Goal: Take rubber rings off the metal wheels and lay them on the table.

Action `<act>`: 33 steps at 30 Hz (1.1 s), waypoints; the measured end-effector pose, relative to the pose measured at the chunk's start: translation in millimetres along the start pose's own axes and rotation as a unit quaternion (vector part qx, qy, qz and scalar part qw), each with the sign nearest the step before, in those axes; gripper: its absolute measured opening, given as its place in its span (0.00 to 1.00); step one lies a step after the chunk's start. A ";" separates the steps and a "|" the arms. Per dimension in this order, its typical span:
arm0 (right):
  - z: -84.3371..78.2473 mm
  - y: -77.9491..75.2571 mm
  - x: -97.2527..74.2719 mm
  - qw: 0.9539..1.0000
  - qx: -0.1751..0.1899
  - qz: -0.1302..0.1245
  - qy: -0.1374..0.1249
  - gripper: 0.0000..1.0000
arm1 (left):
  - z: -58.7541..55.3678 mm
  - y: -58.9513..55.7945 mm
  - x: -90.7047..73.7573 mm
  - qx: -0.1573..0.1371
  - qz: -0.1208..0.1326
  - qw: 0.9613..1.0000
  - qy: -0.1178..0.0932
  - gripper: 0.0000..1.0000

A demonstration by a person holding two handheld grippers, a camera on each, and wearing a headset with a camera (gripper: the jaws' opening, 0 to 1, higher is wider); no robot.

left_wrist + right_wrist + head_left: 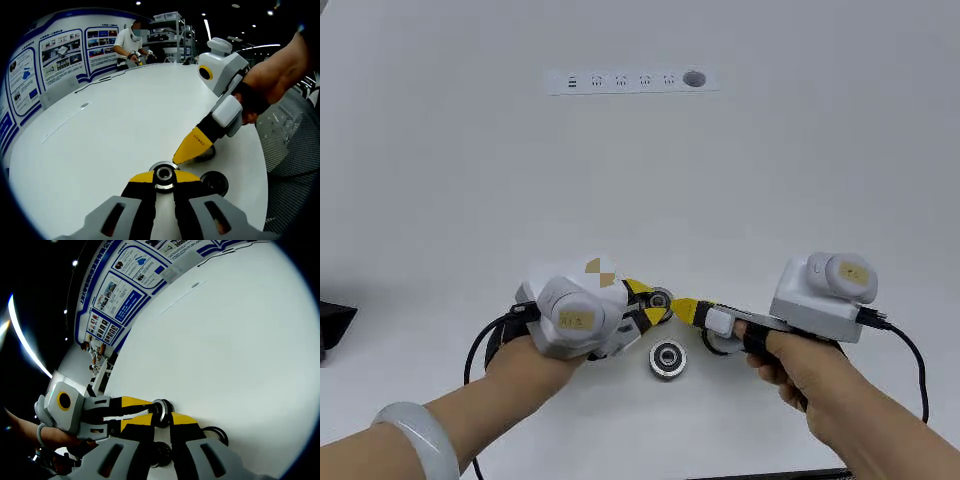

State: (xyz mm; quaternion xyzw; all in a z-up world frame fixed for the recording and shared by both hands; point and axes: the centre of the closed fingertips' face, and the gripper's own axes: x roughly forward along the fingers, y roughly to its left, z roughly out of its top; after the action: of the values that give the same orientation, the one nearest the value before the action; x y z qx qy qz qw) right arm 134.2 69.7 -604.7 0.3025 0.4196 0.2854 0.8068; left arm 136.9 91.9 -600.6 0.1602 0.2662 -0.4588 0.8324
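My left gripper (655, 300) is shut on a small metal wheel (661, 298) and holds it just above the white table. In the left gripper view the wheel (164, 173) sits between the yellow tips of the left gripper (164, 179). My right gripper (682, 310) comes in from the right, its yellow tips together at the wheel's rim, pinching the black rubber ring. The right gripper view shows the same wheel (161, 408) at the tips of the right gripper (167, 421). A second wheel (667, 358) lies on the table. A loose black ring (720, 342) lies under the right gripper.
A white power strip (630, 80) lies far back on the table (440, 200). A black object (335, 320) sits at the left edge. Cables trail from both grippers. A person (131, 42) stands at a far bench.
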 end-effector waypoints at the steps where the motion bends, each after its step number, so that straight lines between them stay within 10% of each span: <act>1: -0.3 -0.7 0.5 1.000 0.000 0.000 0.001 0.14 | 0.0 0.0 0.1 0.000 0.000 1.000 0.000 0.12; 33: -1.3 1.9 1.3 1.000 0.020 0.023 0.005 0.09 | 0.4 -0.6 0.8 -0.003 0.000 1.000 -0.003 0.12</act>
State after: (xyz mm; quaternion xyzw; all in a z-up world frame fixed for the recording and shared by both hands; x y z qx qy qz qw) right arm 133.3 72.1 -604.6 0.3270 0.4224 0.2973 0.7914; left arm 136.8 90.8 -600.7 0.1563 0.2654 -0.4588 0.8335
